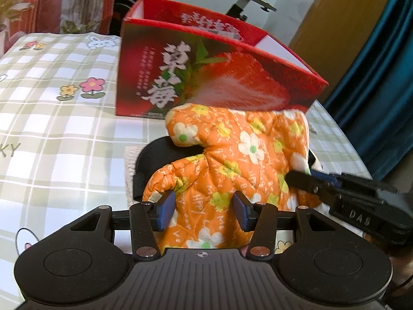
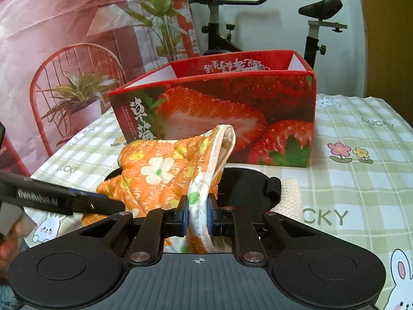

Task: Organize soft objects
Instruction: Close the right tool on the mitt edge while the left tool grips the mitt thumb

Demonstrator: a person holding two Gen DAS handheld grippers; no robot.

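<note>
Right gripper (image 2: 198,215): jaws pressed together on the white-trimmed cuff edge of the orange floral oven mitt (image 2: 165,173). Left gripper (image 1: 204,210): pads set against both sides of the mitt's quilted body, pinching it. The mitt is raised off a black pad (image 2: 247,186) on the checked tablecloth (image 2: 361,193), its long axis running across the left wrist view, thumb lobe to the left, cuff toward the right gripper. Both grippers point downward. The red strawberry box (image 2: 232,113) stands open-topped just behind; its contents are not visible.

Black left gripper (image 1: 204,209), blue pads (image 1: 167,213), silver screws.
</note>
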